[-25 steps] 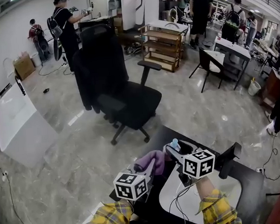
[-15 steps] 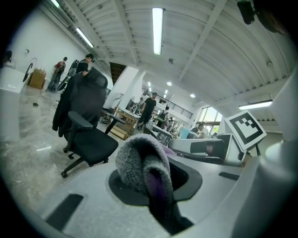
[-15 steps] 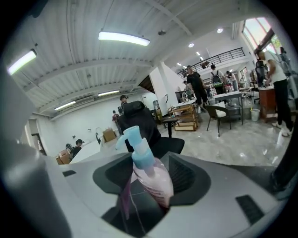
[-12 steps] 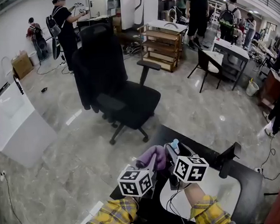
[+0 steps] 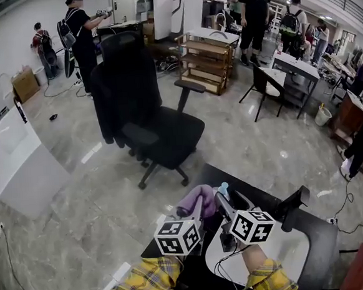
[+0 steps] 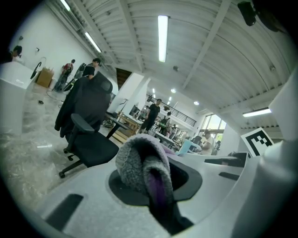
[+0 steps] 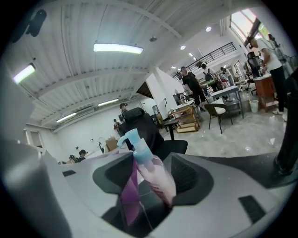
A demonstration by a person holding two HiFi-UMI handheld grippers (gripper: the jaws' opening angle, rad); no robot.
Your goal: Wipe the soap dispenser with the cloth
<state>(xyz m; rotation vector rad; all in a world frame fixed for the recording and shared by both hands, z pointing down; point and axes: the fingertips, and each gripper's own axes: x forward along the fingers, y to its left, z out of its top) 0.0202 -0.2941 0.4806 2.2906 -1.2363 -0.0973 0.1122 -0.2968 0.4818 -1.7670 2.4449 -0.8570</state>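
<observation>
My right gripper (image 5: 222, 199) is shut on the soap dispenser (image 7: 148, 171), a clear bottle of pink liquid with a light blue pump (image 5: 223, 187), held tilted over the black table's far edge. My left gripper (image 5: 199, 207) is shut on a purple and grey fleecy cloth (image 5: 196, 201), bunched between its jaws (image 6: 144, 167). The cloth sits right beside the dispenser on its left; whether they touch is hidden. In the left gripper view the blue pump (image 6: 188, 147) shows just past the cloth.
A white oval board (image 5: 284, 252) lies on the black table (image 5: 320, 236), with a black stand (image 5: 291, 206) at its right. A black office chair (image 5: 147, 106) stands on the marble floor beyond. A white table (image 5: 14, 160) is at left. Several people stand far off.
Both grippers drew closer together, and the right gripper rolled, tilting the dispenser. The cloth has come up against the dispenser's left side.
</observation>
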